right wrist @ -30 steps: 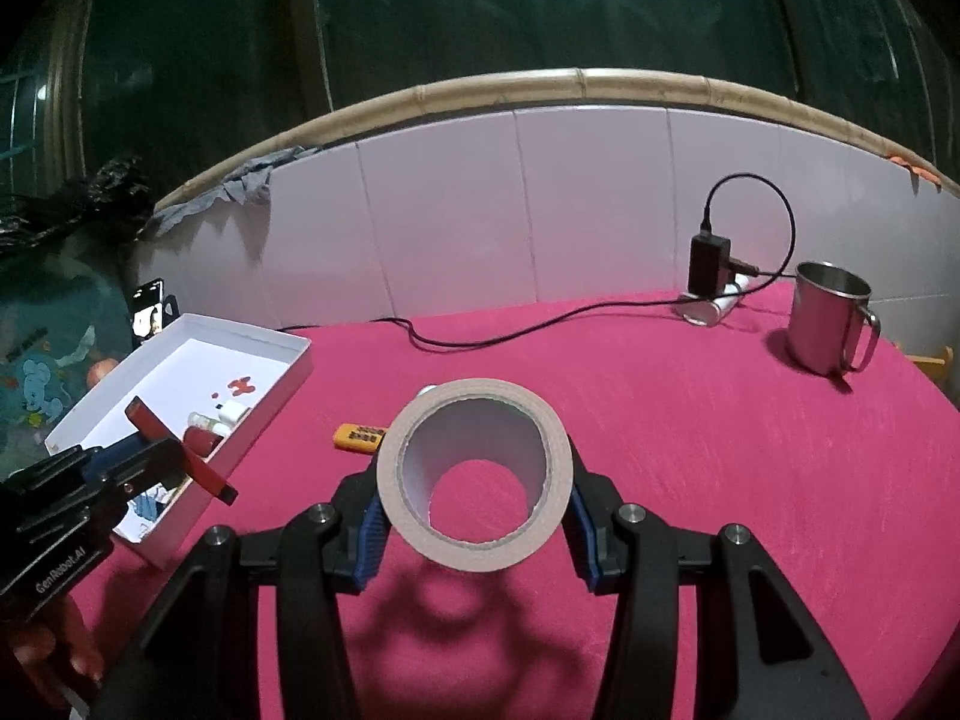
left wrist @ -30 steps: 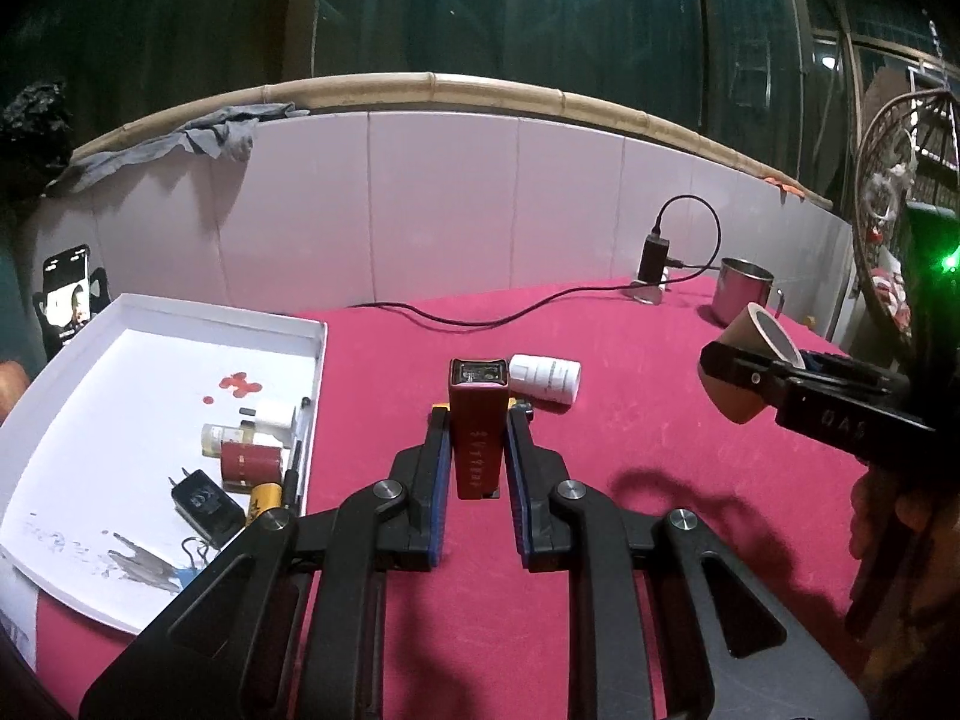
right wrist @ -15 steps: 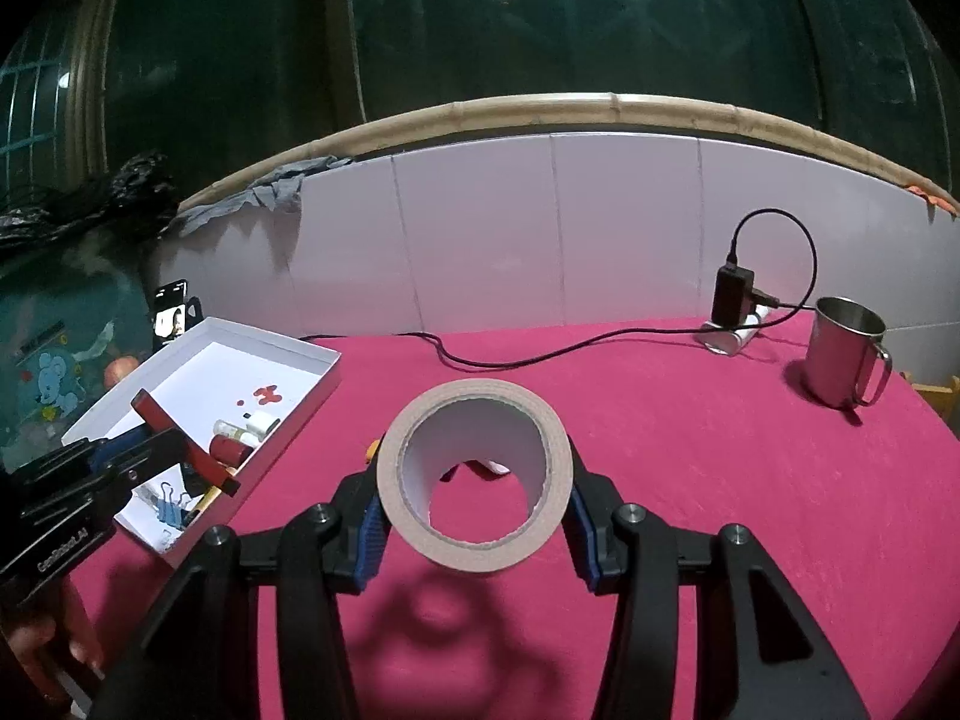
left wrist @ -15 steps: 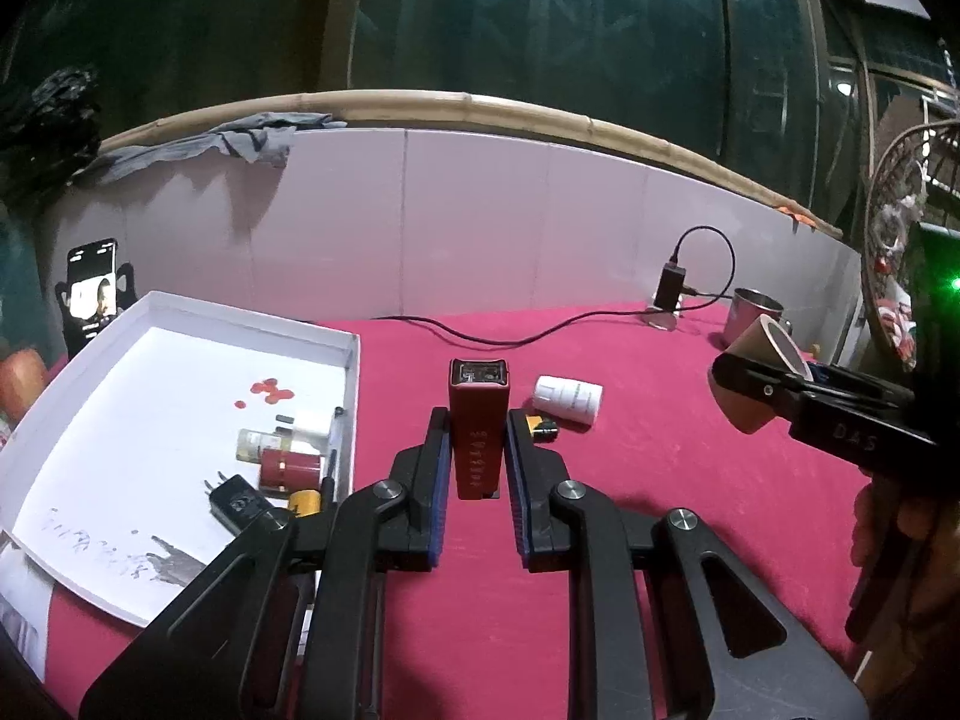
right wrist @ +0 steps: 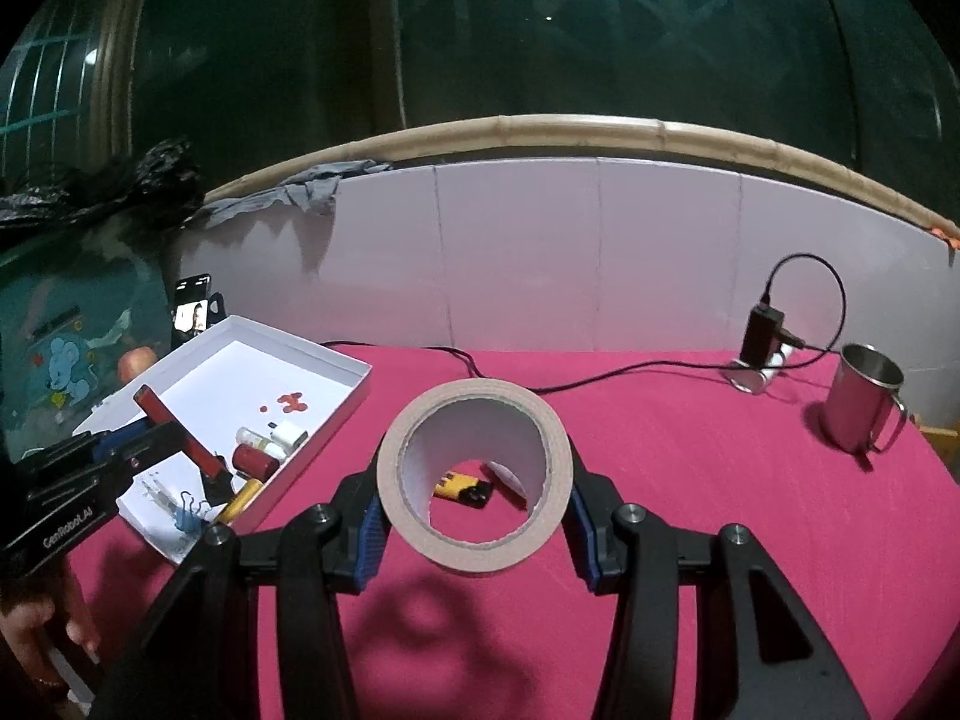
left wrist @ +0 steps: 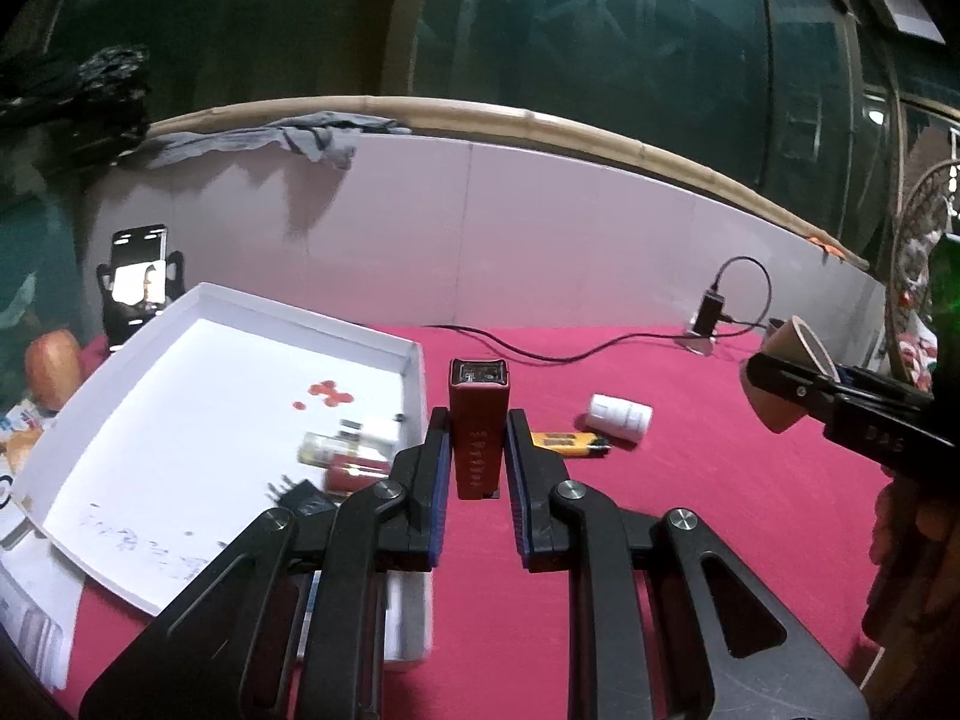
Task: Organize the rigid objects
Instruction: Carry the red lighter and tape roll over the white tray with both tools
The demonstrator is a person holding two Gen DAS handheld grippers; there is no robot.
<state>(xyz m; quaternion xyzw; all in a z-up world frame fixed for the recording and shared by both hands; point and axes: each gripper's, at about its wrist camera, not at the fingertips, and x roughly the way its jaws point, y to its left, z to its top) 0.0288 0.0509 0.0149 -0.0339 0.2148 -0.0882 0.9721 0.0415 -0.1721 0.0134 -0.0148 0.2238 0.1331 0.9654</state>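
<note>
My left gripper [left wrist: 477,418] is shut on a small red rectangular box [left wrist: 479,438], held upright above the red tablecloth just right of the white tray [left wrist: 300,315]. In the right wrist view the red box [right wrist: 180,432] hangs over the white tray [right wrist: 288,330]. My right gripper [right wrist: 474,516] is shut on a roll of tan tape [right wrist: 474,555], lifted off the table. A yellow lighter [left wrist: 567,444] and a white pill bottle [left wrist: 618,417] lie on the cloth. The tray holds a small bottle, a red cylinder [right wrist: 255,459], a black adapter and a binder clip.
A steel mug [right wrist: 861,405] stands at the far right, with a charger [right wrist: 762,336] and its black cable along the back. A phone on a stand [left wrist: 141,279] sits behind the tray. A tiled wall closes the back edge.
Both grippers have drifted left and slightly up with their loads, so the tray lies nearer the middle of each view. Neither grip has changed.
</note>
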